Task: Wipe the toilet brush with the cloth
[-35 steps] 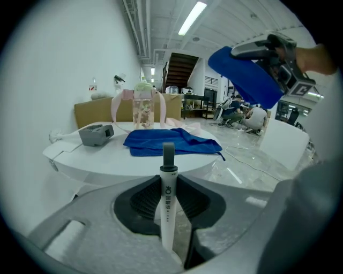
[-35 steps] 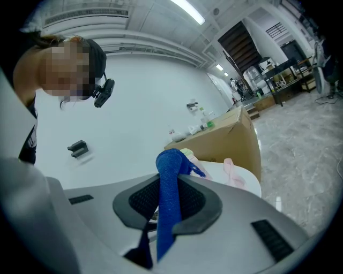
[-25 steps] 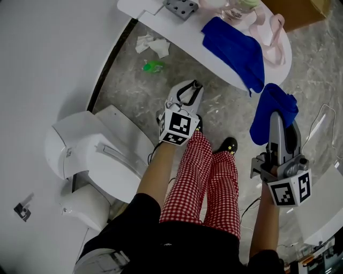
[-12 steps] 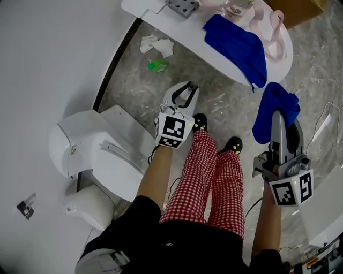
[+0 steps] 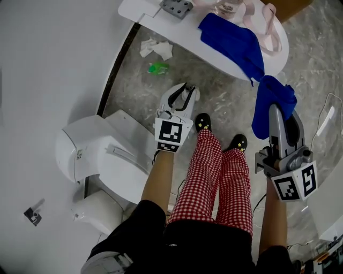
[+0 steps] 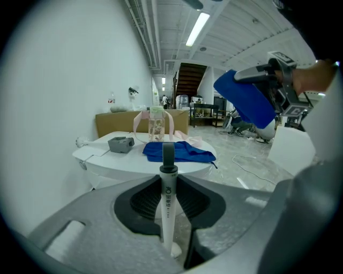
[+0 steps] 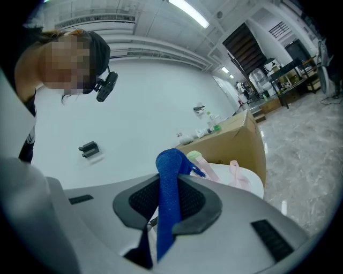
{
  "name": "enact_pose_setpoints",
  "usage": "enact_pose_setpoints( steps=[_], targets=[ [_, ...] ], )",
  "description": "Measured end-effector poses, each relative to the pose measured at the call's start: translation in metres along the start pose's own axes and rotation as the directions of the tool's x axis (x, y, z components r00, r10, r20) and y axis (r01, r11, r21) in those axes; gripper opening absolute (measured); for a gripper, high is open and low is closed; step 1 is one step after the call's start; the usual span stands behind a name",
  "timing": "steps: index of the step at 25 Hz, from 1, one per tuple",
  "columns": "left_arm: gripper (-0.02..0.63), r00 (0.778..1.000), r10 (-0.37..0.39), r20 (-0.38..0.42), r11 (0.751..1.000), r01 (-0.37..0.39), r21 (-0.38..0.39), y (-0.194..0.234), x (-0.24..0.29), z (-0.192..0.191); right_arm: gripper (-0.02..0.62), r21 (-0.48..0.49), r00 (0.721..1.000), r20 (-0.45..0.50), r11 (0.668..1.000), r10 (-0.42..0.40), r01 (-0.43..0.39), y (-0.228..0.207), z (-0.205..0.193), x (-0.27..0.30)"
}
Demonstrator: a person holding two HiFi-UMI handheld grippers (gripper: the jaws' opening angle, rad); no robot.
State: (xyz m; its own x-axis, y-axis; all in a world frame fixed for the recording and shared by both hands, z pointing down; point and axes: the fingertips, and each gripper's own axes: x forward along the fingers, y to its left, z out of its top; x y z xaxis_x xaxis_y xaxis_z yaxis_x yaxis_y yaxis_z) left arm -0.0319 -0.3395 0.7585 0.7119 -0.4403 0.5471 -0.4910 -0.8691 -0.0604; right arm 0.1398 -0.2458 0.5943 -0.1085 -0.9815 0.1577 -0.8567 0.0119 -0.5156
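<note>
Nearest the camera: person's red-and-white checked trousers [image 5: 214,176] and two bare forearms, each w/ a gripper held out over the floor. L gripper [image 5: 185,92] is out front above the L shoe, marker cube toward the camera. Its jaws are clamped on a slim white plastic toilet brush [image 6: 167,214], gripped by the handle, which stands upright btwn the ribbed black pads [image 6: 143,202] w/ a grey tip poking up past them; brush head not visible in any view. R gripper [image 5: 280,111] is out at the R side, jaws pinched on a deep blue cloth [image 5: 272,99] that bunches past the tips. In the R gripper view the cloth [image 7: 170,176] runs as a folded band btwn the pads. The two grippers are well apart.

Below them, black shoes w/ yellow stars [image 5: 202,122] on the grey marbled floor [image 5: 134,91]. A white ceramic toilet [image 5: 102,155], lid down, stands at the floor's L edge against the white wall. Further on, a crumpled white tissue [image 5: 155,47] and a small green scrap [image 5: 158,68] lie on the floor near the table's near edge. Farthest, a white oval table [image 5: 187,32]: grey block w/ holes [image 5: 176,6] at its L end, clear bottle [image 5: 228,6] and pink strap [image 5: 268,32] toward the far edge, and a second blue cloth [image 5: 233,40] spread toward the R end, one corner drooping over the near edge
</note>
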Motion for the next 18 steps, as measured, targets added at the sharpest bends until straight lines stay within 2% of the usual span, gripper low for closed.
enact_pose_setpoints(
  steps=[5,13,18],
  targets=[
    [0.092,0.999,0.013,0.035,1.000,-0.013,-0.001,0.000,-0.016,0.017,0.064,0.002,1.000,0.002,1.000,0.007,-0.007,0.006,0.001,-0.004],
    [0.092,0.996,0.072,0.044,0.997,-0.071,-0.017,0.008,-0.043,0.029,0.064,-0.009,0.999,0.002,0.999,0.043,-0.043,0.022,0.006,-0.007],
    [0.092,0.993,0.097,0.063,0.994,-0.094,-0.053,0.006,-0.067,0.038,0.064,-0.014,0.998,0.001,0.998,0.069,-0.069,0.036,0.010,-0.008]
  ],
)
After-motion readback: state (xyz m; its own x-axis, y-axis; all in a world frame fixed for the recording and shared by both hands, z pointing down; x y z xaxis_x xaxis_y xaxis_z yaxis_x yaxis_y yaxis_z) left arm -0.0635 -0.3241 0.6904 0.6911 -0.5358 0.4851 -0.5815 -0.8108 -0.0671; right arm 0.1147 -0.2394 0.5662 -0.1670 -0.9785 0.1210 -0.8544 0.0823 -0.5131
